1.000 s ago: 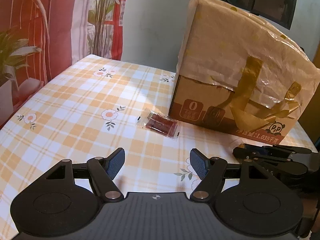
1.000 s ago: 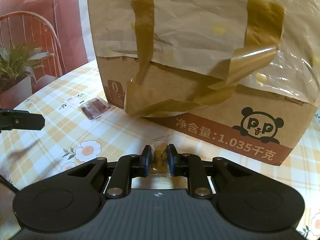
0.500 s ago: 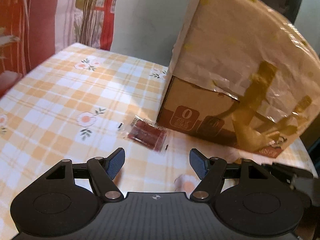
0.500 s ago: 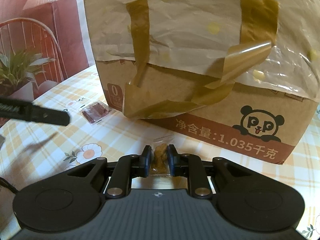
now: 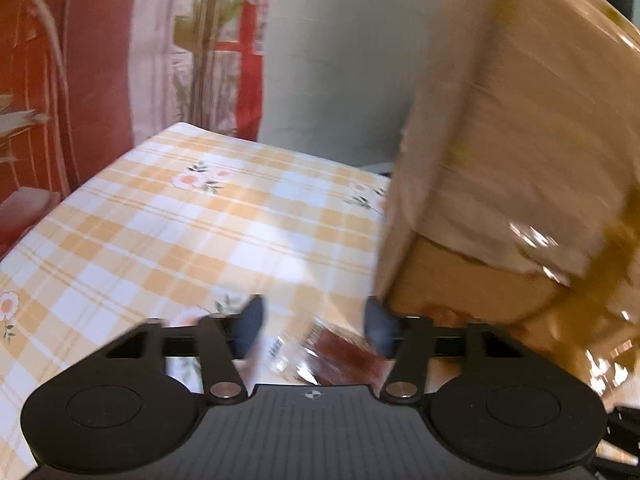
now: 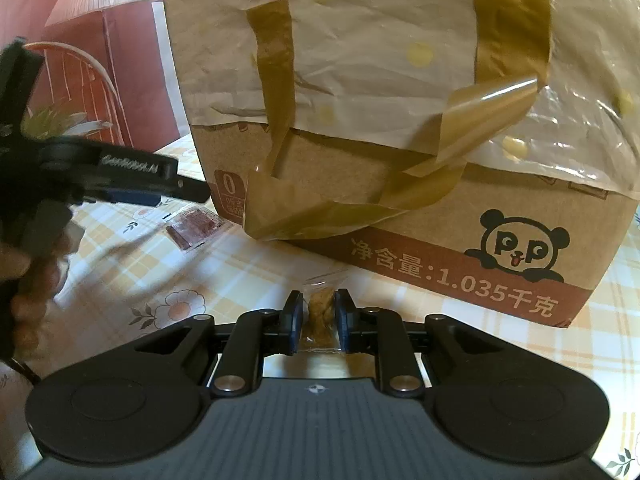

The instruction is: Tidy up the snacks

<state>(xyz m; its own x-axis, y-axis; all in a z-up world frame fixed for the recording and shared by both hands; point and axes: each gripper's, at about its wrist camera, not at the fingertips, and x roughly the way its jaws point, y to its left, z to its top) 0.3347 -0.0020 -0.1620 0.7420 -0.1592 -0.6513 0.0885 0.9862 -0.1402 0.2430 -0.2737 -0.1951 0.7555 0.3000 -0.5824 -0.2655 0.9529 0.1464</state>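
Two snack packets in play, one per tool, beside the taped carton.

We see the right tool clamped on a small clear packet of tan snack, held just above the worktop in front of the cardboard box, presumably parked there while the other hand works; the left tool is closing, its jaws either side of the dark red snack packet, which lies flat on the worktop by the box's near corner; the left wrist view is blurred, so we cannot confirm pad contact and judge the pads not yet pressing; the low, forward-tilted approach suits a thin flat packet. Count: snack packets, two (one tan, one red); boxes, one; tools, two; a hand carries the left tool.
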